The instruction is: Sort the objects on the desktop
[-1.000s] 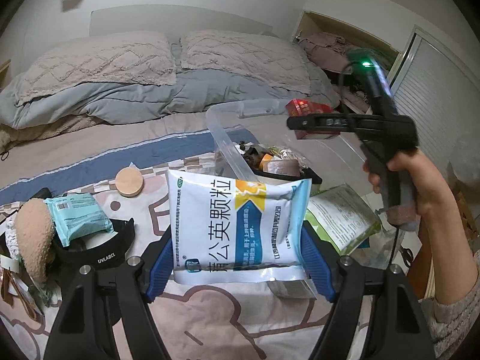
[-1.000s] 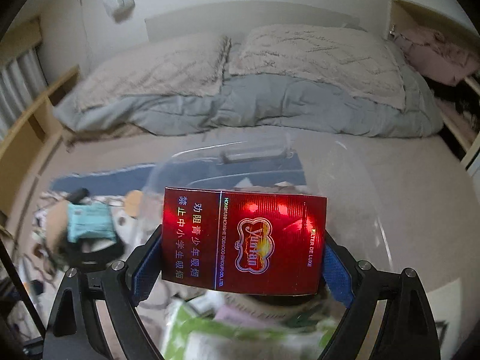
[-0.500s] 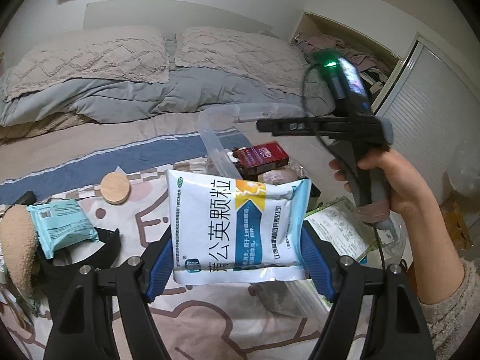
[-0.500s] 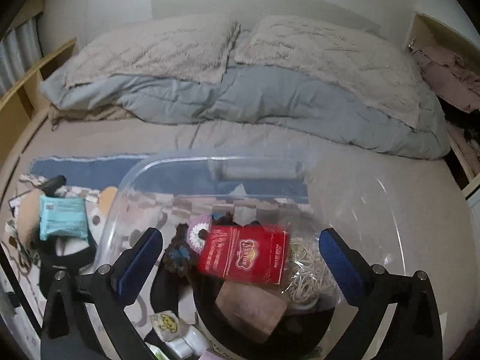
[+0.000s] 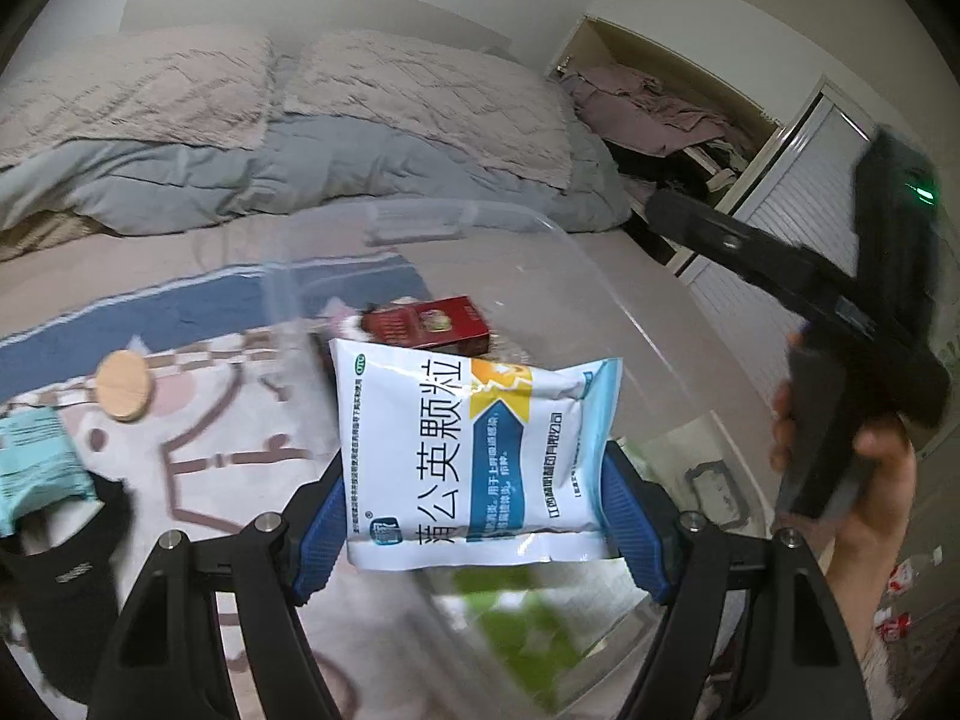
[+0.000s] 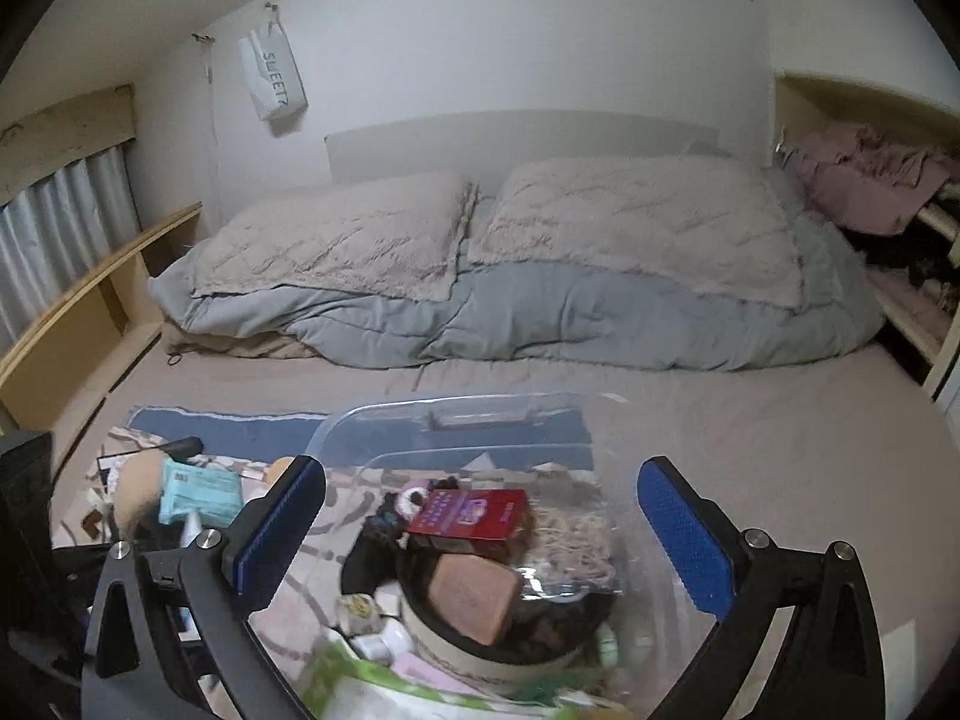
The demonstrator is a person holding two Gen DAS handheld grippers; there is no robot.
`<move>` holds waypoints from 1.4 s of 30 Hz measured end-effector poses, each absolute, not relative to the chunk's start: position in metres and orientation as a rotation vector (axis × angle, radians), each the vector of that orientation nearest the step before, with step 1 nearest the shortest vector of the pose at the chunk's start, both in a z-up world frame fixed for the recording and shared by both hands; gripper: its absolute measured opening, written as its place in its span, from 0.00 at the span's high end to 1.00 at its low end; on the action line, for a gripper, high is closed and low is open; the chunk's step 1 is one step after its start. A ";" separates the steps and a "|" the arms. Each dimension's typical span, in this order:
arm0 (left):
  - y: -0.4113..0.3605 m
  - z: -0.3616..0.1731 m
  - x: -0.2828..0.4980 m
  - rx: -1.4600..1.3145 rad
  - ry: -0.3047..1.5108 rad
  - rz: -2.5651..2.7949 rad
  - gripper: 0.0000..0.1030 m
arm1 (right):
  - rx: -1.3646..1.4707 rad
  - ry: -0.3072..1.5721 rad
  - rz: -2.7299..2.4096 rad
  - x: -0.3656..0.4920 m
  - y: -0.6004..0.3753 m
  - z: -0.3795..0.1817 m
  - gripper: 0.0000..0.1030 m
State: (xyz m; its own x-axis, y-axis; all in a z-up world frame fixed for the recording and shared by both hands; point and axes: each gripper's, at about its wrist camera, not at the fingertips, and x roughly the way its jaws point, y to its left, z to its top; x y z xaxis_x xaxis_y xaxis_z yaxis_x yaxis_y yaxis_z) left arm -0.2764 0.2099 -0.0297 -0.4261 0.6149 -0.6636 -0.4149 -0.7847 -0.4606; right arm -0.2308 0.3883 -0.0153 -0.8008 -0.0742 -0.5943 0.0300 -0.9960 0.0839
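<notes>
Two grippers, two states. Your left gripper point(image 5: 474, 516) is clamped on the white-and-blue medicine sachet point(image 5: 474, 450): blue pads press its left & right edges, so its width spans the jaws and the printed text runs up away from you. The pack stands tilted, top edge leaning toward the far side.

What matters for the next move: the clear plastic bin point(image 5: 606, 294) lies straight ahead of and below the sachet, w/ its far rim beyond the pack's top edge and its near wall showing below the jaws. So the sachet looks to be over or just short of the opening; can't tell exactly which. Judged from that, you need a short push forward, then let go.

Your right gripper point(image 6: 480, 534) has just been opening and now stands wide apart, nothing btw the pads. The red cigarette box point(image 6: 471, 516) lies flat in the bin below it, on top of a brown block point(image 6: 474, 597) and other odds.

Left hand is the one loaded and nearer the drop. In the left wrist view your right hand point(image 5: 870, 480) sits to the right of the bin, clear of the sachet's path.

Further left on the patterned cloth point(image 5: 198, 438): wooden disc point(image 5: 123, 386) and teal packet point(image 5: 36, 468), both unsorted.
</notes>
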 end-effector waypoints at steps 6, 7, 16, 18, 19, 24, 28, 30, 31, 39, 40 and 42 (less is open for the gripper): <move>0.247 -0.034 -0.293 -1.191 -0.267 2.210 0.26 | 0.922 -0.140 -2.929 -0.217 0.401 -0.016 0.00; 0.252 -0.035 -0.296 -1.197 -0.269 2.206 0.26 | 0.922 -0.149 -2.926 -0.216 0.403 -0.017 0.00; 0.267 -0.051 -0.302 -1.228 -0.100 2.282 0.00 | 0.912 -0.163 -2.890 -0.212 0.409 -0.023 0.00; 0.262 -0.053 -0.302 -1.245 -0.115 2.278 0.00 | 0.907 -0.162 -2.891 -0.212 0.410 -0.023 0.00; 0.259 -0.054 -0.301 -1.251 -0.128 2.279 0.00 | 0.905 -0.166 -2.892 -0.212 0.410 -0.023 0.00; 0.252 -0.051 -0.297 -1.238 -0.150 2.279 0.00 | 0.918 -0.186 -2.878 -0.213 0.408 -0.026 0.00; 0.249 -0.046 -0.292 -1.231 -0.153 2.274 0.01 | 0.943 -0.205 -2.860 -0.212 0.406 -0.030 0.00; 0.247 -0.042 -0.287 -1.220 -0.148 2.279 0.01 | 0.960 -0.242 -2.844 -0.211 0.405 -0.032 0.00; 0.246 -0.039 -0.285 -1.211 -0.143 2.283 0.01 | 0.971 -0.272 -2.829 -0.211 0.406 -0.034 0.00; 0.215 -0.021 -0.251 -1.148 -0.015 2.336 0.00 | 1.057 -0.028 -2.710 -0.203 0.371 -0.051 0.20; 0.208 -0.019 -0.246 -1.141 -0.008 2.343 0.00 | 1.077 0.006 -2.682 -0.202 0.364 -0.054 0.30; 0.194 -0.016 -0.238 -1.130 -0.015 2.351 0.00 | 1.126 0.084 -2.618 -0.201 0.350 -0.064 0.36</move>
State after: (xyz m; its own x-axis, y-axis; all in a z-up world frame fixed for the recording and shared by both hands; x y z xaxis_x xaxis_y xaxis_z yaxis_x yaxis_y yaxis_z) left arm -0.2378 0.1939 -0.0164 -0.5122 0.4622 -0.7240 -0.4532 -0.8614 -0.2293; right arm -0.2012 0.3499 -0.0638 -0.6530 -0.2401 -0.7183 0.2856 -0.9565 0.0600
